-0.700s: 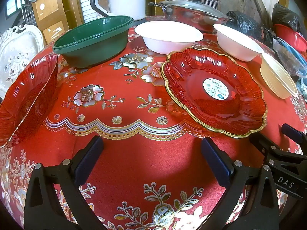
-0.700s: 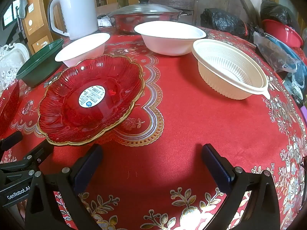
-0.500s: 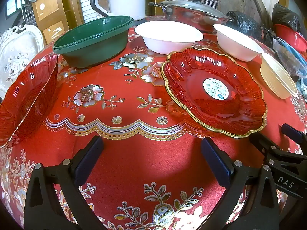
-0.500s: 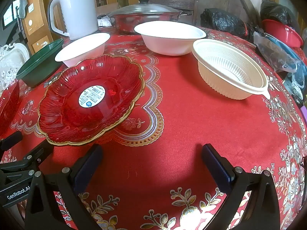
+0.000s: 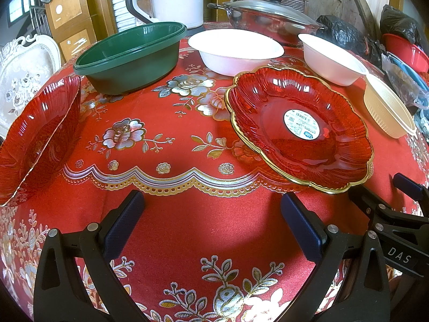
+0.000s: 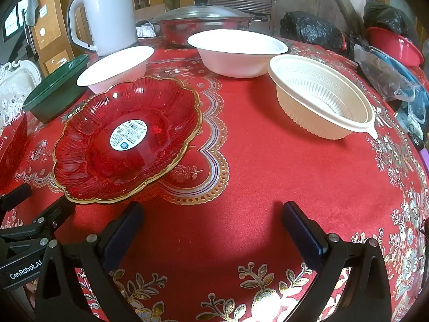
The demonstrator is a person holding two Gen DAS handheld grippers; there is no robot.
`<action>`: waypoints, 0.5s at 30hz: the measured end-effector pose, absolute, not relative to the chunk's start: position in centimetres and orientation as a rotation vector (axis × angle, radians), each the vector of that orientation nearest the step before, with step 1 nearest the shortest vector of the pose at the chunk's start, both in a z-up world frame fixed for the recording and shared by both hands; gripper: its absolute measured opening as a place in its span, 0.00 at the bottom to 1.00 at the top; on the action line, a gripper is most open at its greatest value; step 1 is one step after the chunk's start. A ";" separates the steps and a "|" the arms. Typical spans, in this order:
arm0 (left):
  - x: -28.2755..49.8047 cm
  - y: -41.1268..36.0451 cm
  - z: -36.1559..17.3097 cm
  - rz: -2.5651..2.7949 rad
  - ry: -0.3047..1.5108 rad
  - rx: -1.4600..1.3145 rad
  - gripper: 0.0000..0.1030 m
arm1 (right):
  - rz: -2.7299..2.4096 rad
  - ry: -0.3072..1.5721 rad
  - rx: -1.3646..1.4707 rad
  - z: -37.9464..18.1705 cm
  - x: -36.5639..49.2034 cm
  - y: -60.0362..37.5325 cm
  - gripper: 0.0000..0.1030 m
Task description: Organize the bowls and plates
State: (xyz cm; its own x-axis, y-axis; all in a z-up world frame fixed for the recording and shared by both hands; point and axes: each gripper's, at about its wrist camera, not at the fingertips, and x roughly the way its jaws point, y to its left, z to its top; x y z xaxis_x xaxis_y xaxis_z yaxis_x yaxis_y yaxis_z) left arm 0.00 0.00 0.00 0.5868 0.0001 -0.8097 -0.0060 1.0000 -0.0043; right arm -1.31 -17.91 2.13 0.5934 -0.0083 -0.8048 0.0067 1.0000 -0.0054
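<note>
A red scalloped plate with a gold rim and a white sticker (image 5: pixel 300 131) (image 6: pixel 126 139) lies on the red tablecloth between both grippers. A second red plate (image 5: pixel 37 134) sits at the left table edge. Behind stand a green bowl (image 5: pixel 131 56) (image 6: pixel 53 91), two white bowls (image 5: pixel 236 51) (image 5: pixel 332 59) (image 6: pixel 238 51) (image 6: pixel 115 67) and a ribbed cream bowl (image 6: pixel 321 99) (image 5: pixel 386 110). My left gripper (image 5: pixel 211 225) hangs open over bare cloth, short of the sticker plate. My right gripper (image 6: pixel 211 230) is open too, with nothing between its fingers.
A white jug (image 6: pixel 107 13), a lidded metal pot (image 6: pixel 203 24) and black bags (image 6: pixel 311 29) line the table's back. A red basin (image 6: pixel 396 45) and plastic clutter crowd the right edge. A white chair (image 5: pixel 24 64) stands off the left side.
</note>
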 end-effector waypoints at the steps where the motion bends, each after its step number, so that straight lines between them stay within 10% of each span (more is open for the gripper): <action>1: 0.0 0.0 0.0 0.004 0.944 -0.007 0.99 | -0.009 0.935 -0.002 2.1 -1.3 -17.9 1.00; 15: 0.1 0.1 0.1 -0.009 0.974 0.002 0.99 | 0.008 0.947 -0.012 2.0 -1.3 -17.9 1.00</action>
